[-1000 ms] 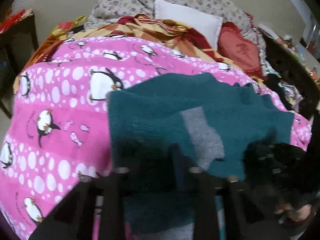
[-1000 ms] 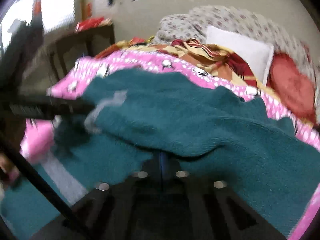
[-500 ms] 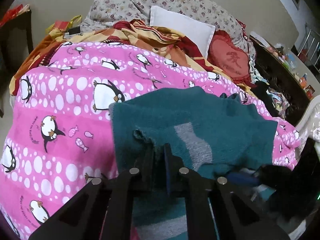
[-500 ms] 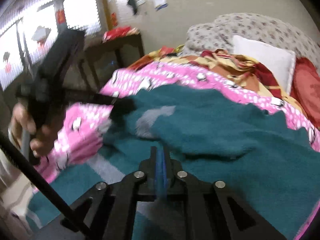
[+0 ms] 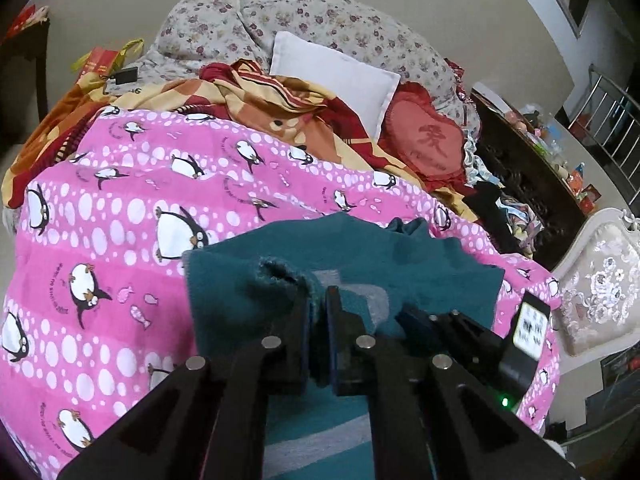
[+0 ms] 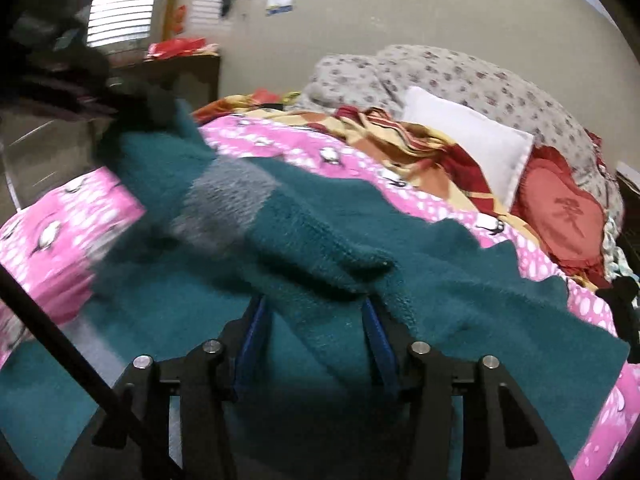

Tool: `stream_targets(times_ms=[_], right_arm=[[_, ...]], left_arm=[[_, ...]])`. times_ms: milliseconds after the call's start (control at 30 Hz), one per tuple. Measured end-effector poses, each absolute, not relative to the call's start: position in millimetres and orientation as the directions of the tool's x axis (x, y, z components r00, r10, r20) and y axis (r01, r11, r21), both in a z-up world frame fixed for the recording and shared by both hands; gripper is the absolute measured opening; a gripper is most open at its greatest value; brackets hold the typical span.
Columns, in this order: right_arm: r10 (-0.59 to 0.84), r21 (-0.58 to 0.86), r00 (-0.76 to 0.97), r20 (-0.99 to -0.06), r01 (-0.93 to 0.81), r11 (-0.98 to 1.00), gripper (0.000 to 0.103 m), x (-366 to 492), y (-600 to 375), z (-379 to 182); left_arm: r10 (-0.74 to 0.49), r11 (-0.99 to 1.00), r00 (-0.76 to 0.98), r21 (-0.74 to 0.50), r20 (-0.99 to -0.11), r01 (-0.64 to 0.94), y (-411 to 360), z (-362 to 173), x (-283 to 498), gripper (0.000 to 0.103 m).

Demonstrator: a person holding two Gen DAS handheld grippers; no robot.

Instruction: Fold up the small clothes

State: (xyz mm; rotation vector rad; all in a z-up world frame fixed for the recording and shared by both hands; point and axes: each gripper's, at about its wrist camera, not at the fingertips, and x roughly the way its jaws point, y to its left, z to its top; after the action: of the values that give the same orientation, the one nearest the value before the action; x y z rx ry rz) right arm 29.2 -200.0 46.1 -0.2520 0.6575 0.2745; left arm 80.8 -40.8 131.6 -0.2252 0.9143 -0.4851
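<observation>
A teal knitted sweater (image 5: 420,264) with a grey stripe lies on the pink penguin blanket (image 5: 100,240). My left gripper (image 5: 316,308) is shut on a bunched edge of the sweater. In the right wrist view the sweater (image 6: 440,280) drapes over my right gripper (image 6: 314,312), whose blue-lined fingers stand wide apart with cloth lying loosely between them. The right gripper also shows in the left wrist view (image 5: 452,328), close to the right of the left one. The left gripper (image 6: 156,104) shows blurred at the upper left of the right wrist view, lifting the sweater's end.
A white pillow (image 5: 336,76), a red cushion (image 5: 432,148), a yellow-red blanket (image 5: 256,100) and a floral quilt (image 5: 304,16) pile at the bed's head. A dark cluttered cabinet (image 5: 532,172) and a white ornate chair (image 5: 600,280) stand to the right. A dark table (image 6: 176,68) stands left.
My right gripper has opened and let the sweater go; it was shut half a second ago. My left gripper, still shut on the sweater, has lifted its end higher.
</observation>
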Motion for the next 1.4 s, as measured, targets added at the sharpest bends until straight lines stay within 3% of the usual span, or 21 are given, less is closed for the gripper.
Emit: stream_targets(times_ms=[67, 100, 200, 333, 433, 500, 600, 667, 700, 767, 833, 1033, 1067, 1100, 1133, 1333, 1400], right_arm=[[0.22, -0.06, 0.739, -0.636, -0.332, 0.941, 0.012, 34, -211, 52], [0.266, 0.007, 0.723, -0.638, -0.34, 0.94, 0.011, 31, -218, 57], [0.428, 0.198, 0.654, -0.624, -0.398, 0.896, 0.01, 21, -236, 69], [0.535, 0.284, 0.538, -0.651, -0.482, 0.829, 0.011, 8, -226, 55], [0.503, 0.254, 0.516, -0.693, -0.478, 0.841, 0.019, 7, -216, 39], [0.542, 0.303, 0.517, -0.663, -0.477, 0.825, 0.043, -1, -231, 52], [0.516, 0.296, 0.599, -0.612, -0.432, 0.852, 0.049, -23, -274, 81], [0.417, 0.267, 0.701, -0.578, -0.321, 0.909, 0.055, -44, -324, 103], [0.343, 0.231, 0.74, -0.579, -0.255, 0.939, 0.065, -51, -342, 109], [0.19, 0.16, 0.789, -0.584, -0.117, 0.98, 0.071, -59, -377, 118], [0.103, 0.158, 0.784, -0.612, -0.007, 0.987, 0.071, -56, -407, 114], [0.161, 0.225, 0.737, -0.657, -0.013, 0.974, 0.072, -24, -419, 91], [0.171, 0.206, 0.735, -0.656, -0.043, 0.978, 0.066, -19, -411, 88], [0.162, 0.19, 0.738, -0.655, -0.047, 0.981, 0.03, -15, -410, 87], [0.145, 0.173, 0.74, -0.657, -0.038, 0.984, 0.015, -7, -410, 86], [0.063, 0.18, 0.797, -0.6, 0.058, 0.982, 0.01, 4, -432, 102], [0.018, 0.169, 0.784, -0.62, 0.111, 0.979, 0.01, 11, -442, 94]], left_arm=[[-0.496, 0.868, 0.51, -0.396, -0.703, 0.298, -41, 131, 82, 0.003], [-0.493, 0.87, 0.514, -0.396, -0.702, 0.294, -38, 132, 82, 0.003], [-0.482, 0.876, 0.53, -0.383, -0.697, 0.293, -28, 134, 78, 0.003], [-0.376, 0.926, 0.554, -0.286, -0.743, 0.246, -15, 115, 79, 0.003], [-0.257, 0.962, 0.532, -0.164, -0.807, 0.216, -20, 88, 79, 0.004], [-0.229, 0.967, 0.538, -0.125, -0.811, 0.223, -20, 82, 75, 0.004], [-0.214, 0.971, 0.568, -0.11, -0.795, 0.211, -14, 90, 66, 0.006], [-0.179, 0.978, 0.62, -0.07, -0.764, 0.196, -12, 103, 60, 0.007], [-0.171, 0.979, 0.636, -0.059, -0.753, 0.193, -12, 108, 58, 0.01], [-0.197, 0.974, 0.65, -0.071, -0.734, 0.215, -17, 115, 54, 0.021], [-0.22, 0.965, 0.646, -0.065, -0.731, 0.255, -33, 115, 48, 0.03], [-0.199, 0.947, 0.598, 0.004, -0.776, 0.32, -83, 85, 43, 0.031], [-0.186, 0.948, 0.598, 0.018, -0.78, 0.318, -87, 80, 44, 0.031], [-0.171, 0.949, 0.6, 0.033, -0.782, 0.313, -90, 75, 45, 0.031], [-0.156, 0.95, 0.601, 0.046, -0.784, 0.308, -93, 71, 48, 0.031], [-0.15, 0.956, 0.629, 0.051, -0.763, 0.29, -98, 74, 60, 0.032], [-0.092, 0.958, 0.637, 0.105, -0.765, 0.265, -100, 65, 64, 0.032]])
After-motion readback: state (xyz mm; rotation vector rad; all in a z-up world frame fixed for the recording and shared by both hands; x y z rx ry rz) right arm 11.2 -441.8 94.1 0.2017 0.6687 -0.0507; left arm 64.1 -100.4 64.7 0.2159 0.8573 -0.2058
